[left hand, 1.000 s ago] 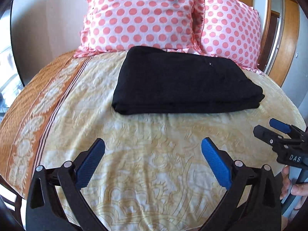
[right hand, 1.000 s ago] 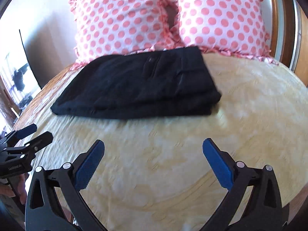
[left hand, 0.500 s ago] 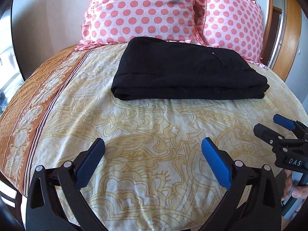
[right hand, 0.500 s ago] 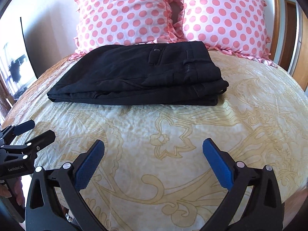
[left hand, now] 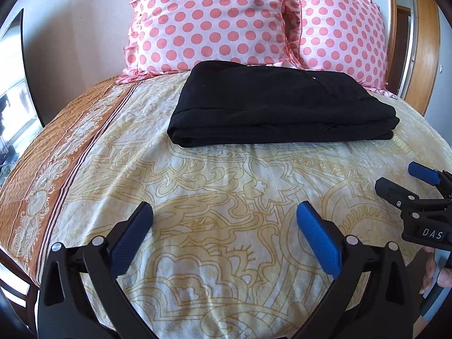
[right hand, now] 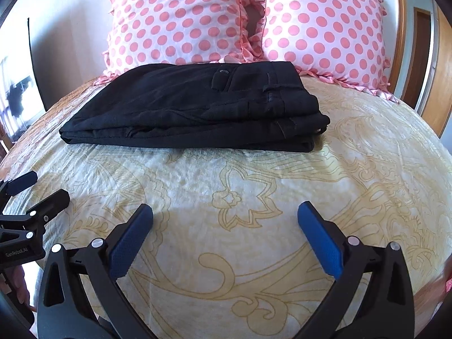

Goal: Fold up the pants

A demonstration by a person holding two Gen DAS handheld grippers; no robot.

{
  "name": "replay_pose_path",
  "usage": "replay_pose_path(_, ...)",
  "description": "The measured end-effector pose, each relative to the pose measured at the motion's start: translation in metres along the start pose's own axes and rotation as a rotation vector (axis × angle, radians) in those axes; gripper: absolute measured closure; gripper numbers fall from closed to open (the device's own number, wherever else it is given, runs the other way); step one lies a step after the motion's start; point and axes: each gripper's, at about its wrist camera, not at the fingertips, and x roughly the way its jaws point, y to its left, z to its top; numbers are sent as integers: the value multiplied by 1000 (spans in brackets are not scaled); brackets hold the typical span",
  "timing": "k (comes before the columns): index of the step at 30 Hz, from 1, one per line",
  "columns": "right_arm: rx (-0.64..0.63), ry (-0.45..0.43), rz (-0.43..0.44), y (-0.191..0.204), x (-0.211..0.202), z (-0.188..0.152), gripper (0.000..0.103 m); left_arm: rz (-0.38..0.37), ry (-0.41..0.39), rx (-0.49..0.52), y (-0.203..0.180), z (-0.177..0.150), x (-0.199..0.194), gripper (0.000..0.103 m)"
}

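Surface: a bed covered by a cream and yellow sheet with scrolling floral print [left hand: 226,186], with an orange patterned border strip [left hand: 56,152] down its left side.
Room: two pink polka-dot frilled pillows [right hand: 180,17] stand side by side against a pale wall [left hand: 70,28] at the far end; wooden door framing [left hand: 423,42] shows at the far right.
Pants: the folded black trousers [right hand: 192,110] lie flat on the far half of the sheet, their far edge touching the pillows.
Axis: the long side of the bundle runs left to right across the bed; the waistband with its belt loop is at the right end, the rounded fold at the left end.
Layers: stacked edges show along the near side and at the right end.
Open room: bare sheet lies between the trousers and both grippers, and more to the right of the bundle; on the left the bundle ends near the orange border.
Left gripper [left hand: 223,231]: blue-padded jaws spread wide, nothing between them, low over the near sheet.
Right gripper [right hand: 224,231]: jaws likewise spread wide and holding nothing, well apart from the trousers.
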Motion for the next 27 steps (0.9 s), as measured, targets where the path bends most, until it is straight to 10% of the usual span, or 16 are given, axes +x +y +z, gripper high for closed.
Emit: replay_pose_path(27, -1, -9, 1, -1, -1, -1, 1, -2, -4, 0, 1, 0, 1, 2)
